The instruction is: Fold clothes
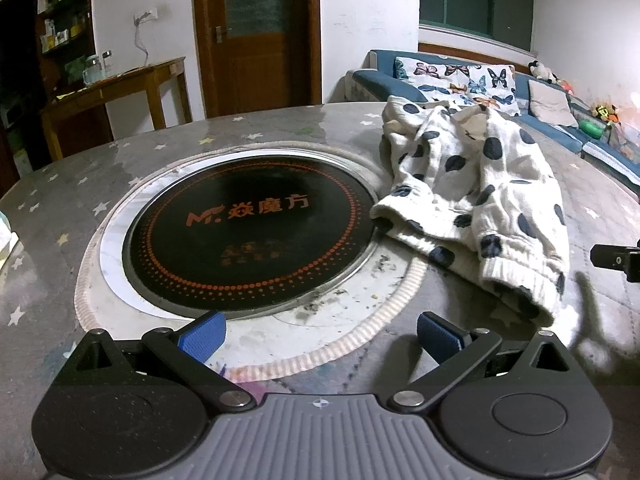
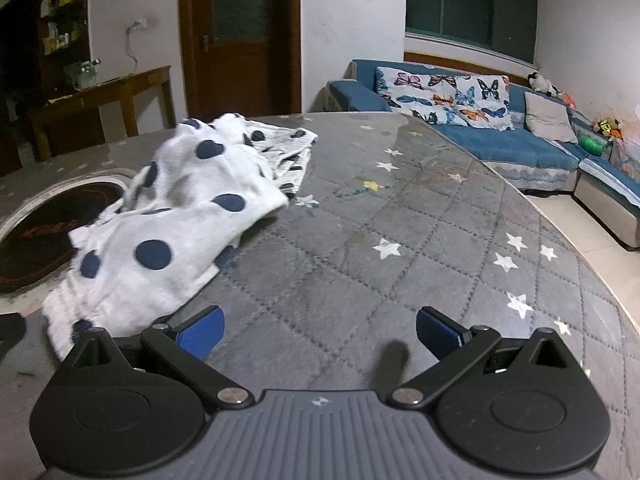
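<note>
Lying crumpled on the round table (image 2: 420, 216), ahead-left of the right gripper (image 2: 320, 334) and ahead-right of the left gripper (image 1: 322, 334): polka-dot garment (image 1: 476, 184). Both gaping wide, gripping nothing.

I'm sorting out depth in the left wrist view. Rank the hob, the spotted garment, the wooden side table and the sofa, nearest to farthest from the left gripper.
From the left gripper:
1. Hob, straight ahead.
2. Spotted garment, ahead right.
3. Wooden side table, far left; sofa, far right: too close to call.
</note>
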The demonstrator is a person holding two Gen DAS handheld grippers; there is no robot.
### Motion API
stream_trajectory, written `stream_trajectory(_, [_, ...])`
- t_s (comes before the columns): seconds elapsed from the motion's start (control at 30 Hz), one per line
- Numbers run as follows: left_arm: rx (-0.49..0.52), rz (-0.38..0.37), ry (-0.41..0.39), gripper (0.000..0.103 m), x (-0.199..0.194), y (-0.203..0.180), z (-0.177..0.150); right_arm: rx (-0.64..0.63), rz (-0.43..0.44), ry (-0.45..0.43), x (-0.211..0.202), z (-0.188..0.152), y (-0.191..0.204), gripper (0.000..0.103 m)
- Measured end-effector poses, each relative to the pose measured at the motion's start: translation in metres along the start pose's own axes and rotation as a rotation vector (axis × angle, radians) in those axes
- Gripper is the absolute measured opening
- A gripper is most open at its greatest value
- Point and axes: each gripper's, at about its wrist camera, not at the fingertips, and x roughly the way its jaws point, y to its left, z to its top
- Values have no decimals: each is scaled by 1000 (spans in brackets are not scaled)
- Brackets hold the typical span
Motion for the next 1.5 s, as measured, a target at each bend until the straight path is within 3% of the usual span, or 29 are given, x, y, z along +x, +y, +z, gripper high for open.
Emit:
stream_trajectory(0.73, [63, -41, -40, 103, -41, -29, -11, -33, 89, -24, -57, -31, 32, 103])
stream_trajectory(1.5, [81, -52, -89, 103, -69, -44, -12, -66, 105, -70, -91, -42, 44, 100])
